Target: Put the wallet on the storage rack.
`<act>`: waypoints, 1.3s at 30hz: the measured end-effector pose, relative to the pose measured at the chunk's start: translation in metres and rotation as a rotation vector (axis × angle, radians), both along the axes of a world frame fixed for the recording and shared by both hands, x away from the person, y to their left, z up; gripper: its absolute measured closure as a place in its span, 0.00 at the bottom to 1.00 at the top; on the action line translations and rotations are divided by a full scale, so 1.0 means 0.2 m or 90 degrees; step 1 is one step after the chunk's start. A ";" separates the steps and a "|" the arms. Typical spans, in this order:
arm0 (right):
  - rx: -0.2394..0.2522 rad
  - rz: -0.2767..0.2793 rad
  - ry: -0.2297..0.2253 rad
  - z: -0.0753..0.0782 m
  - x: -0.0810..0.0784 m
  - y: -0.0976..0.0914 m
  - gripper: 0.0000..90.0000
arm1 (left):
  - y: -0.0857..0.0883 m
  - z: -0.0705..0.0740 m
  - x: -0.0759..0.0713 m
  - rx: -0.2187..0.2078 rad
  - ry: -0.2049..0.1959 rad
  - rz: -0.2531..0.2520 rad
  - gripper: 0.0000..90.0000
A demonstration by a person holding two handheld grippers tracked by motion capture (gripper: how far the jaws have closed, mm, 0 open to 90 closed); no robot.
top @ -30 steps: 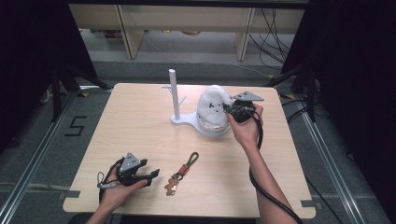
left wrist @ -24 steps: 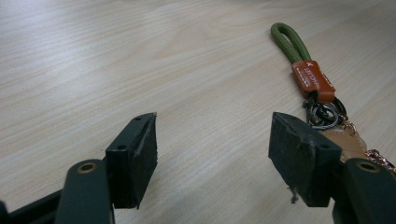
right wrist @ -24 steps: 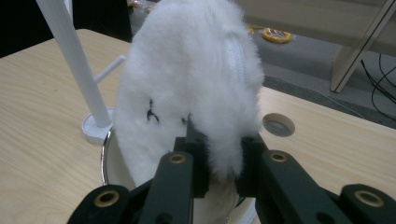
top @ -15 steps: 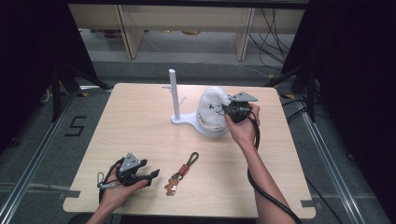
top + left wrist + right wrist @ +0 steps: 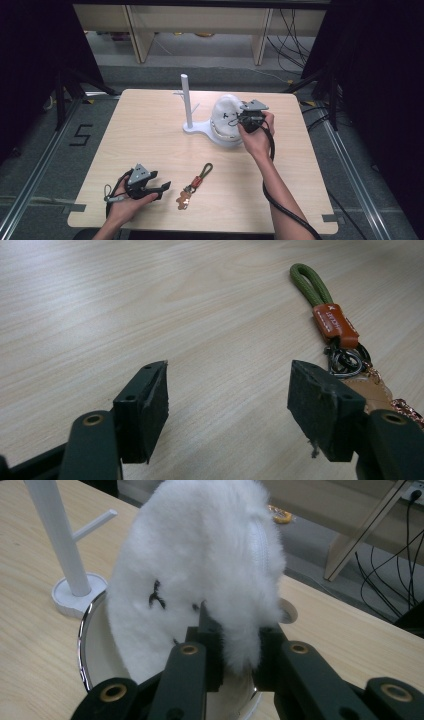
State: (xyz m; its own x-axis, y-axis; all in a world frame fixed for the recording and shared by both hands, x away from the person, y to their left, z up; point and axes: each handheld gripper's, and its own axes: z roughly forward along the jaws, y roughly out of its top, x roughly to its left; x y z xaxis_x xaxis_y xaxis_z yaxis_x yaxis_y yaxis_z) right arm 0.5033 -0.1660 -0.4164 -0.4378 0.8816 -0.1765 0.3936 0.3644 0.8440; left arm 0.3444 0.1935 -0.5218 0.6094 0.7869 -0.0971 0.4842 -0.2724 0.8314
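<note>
A white fluffy plush (image 5: 226, 111) (image 5: 200, 555) stands in a shallow white dish (image 5: 223, 141) with a chrome rim (image 5: 84, 640), at the foot of a white post stand (image 5: 186, 100) (image 5: 56, 530). My right gripper (image 5: 239, 121) (image 5: 239, 645) is shut on the plush's lower edge. Its jaws have just eased open a little, with fluff still pinched between the pads. My left gripper (image 5: 164, 190) (image 5: 227, 395) rests open near the table's front left, nothing between its jaws. A keychain (image 5: 195, 182) (image 5: 334, 325) with a green loop and orange tag lies just to its right.
The wooden table (image 5: 150, 135) has bare room at its middle and left. The stand's short side pegs (image 5: 95, 522) stick out from the post. Shelving and cables (image 5: 295, 30) sit beyond the far edge.
</note>
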 end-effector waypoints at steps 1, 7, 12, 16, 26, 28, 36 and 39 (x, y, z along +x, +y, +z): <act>0.001 -0.005 0.005 -0.01 0.00 0.00 0.87 | 0.00 0.00 0.00 -0.002 -0.001 0.001 0.36; -0.011 -0.009 0.018 -0.02 0.01 -0.01 0.79 | -0.01 0.00 0.00 -0.007 0.001 -0.005 0.36; -0.003 -0.013 0.018 -0.01 0.02 -0.02 0.66 | -0.01 0.00 0.00 -0.009 0.000 -0.004 0.37; 0.019 -0.016 0.028 0.00 0.00 -0.05 0.52 | -0.01 0.00 0.00 -0.009 0.000 -0.004 0.37; 0.102 -0.049 -0.006 0.05 -0.07 -0.16 0.45 | -0.01 0.02 0.00 -0.010 -0.003 0.001 0.37; 0.123 -0.049 0.011 0.05 -0.09 -0.18 0.46 | -0.02 0.03 0.00 -0.013 -0.003 -0.001 0.37; 0.141 -0.055 0.078 -0.04 -0.19 -0.28 0.58 | -0.04 0.06 0.02 -0.009 -0.001 -0.016 0.38; 0.148 -0.061 0.095 -0.07 -0.22 -0.32 0.62 | -0.05 0.07 0.02 -0.009 0.004 -0.016 0.39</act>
State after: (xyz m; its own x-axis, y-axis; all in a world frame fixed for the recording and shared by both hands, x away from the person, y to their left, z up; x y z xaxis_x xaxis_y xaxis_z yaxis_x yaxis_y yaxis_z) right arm 0.4588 -0.2309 -0.4311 -0.3571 0.9292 0.0950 0.5426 0.1236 0.8308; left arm 0.3476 0.1828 -0.5087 0.6285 0.7697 -0.1119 0.4819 -0.2724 0.8328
